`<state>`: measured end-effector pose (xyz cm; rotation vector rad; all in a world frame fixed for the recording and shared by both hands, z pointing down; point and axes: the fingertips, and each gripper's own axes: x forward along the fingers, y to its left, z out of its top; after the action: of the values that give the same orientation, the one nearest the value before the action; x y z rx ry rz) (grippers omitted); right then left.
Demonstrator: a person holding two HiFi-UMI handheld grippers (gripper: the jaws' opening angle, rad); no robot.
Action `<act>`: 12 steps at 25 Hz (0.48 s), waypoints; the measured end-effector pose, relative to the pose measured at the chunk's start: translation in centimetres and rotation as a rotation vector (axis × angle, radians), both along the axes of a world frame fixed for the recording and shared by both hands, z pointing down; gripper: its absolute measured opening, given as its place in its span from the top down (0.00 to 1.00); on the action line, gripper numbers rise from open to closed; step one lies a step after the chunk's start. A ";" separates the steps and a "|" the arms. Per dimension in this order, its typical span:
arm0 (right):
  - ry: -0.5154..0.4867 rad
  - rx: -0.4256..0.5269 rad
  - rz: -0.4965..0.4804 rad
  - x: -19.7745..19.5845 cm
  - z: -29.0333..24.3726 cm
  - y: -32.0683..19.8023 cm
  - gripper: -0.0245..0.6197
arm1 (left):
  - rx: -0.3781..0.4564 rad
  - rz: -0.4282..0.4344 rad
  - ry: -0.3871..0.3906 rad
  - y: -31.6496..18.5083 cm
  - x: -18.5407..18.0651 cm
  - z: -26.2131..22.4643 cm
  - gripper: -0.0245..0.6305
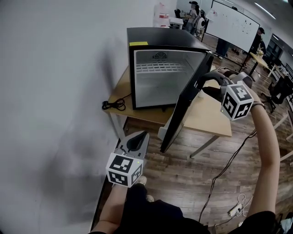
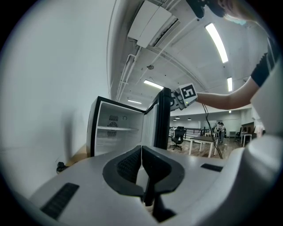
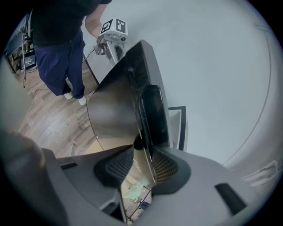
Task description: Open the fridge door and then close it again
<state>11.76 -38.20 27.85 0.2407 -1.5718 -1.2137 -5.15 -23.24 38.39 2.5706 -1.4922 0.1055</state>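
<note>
Looking down past our own dark clothing, we found the left gripper nearest, low beside the plain white wall, with the forearm behind it cut off by the bottom edge. In the left gripper view its two dark ribbed pads were pressed together with nothing between them.

On the brown plank wooden floor to the right lay a white power strip, its thin cord running up out of sight behind the right arm.

Further on, the black fridge door stood swung wide open, edge-on to us, so its outer face was hidden in the head view. The right gripper met the door at its upper free corner. From the head view we could not make out the pads there, but the right gripper view showed the door's edge running between them, both pads pinching it.

Behind the door stood the black mini fridge on a light wooden table against the wall. Its white inside was bare apart from a white wire shelf, and the door covered its lower right corner. A black coiled cable lay on the table left of the fridge.

Farthest off we saw a large whiteboard and a few people, too small and blurred to describe.
</note>
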 end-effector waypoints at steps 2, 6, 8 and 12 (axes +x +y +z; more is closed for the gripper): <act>-0.012 -0.006 -0.009 -1.0 0.0 -0.3 0.79 | 0.003 -0.005 -0.002 -0.4 -0.4 -0.2 0.95; -0.015 -0.004 -0.015 -2.7 -0.1 -1.0 0.80 | 0.007 -0.016 0.000 -1.2 -1.2 -0.3 0.95; -0.008 -0.002 -0.012 -3.5 -0.1 -1.6 0.81 | 0.006 -0.017 0.002 -1.8 -1.6 -0.3 0.95; -0.016 0.001 -0.009 -5.1 0.0 -2.8 0.81 | 0.002 -0.017 0.009 -3.1 -2.3 -0.2 0.95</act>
<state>6.69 -40.99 27.81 0.2444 -1.5875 -1.2221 -7.41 -26.31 38.17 2.5563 -1.5112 0.0903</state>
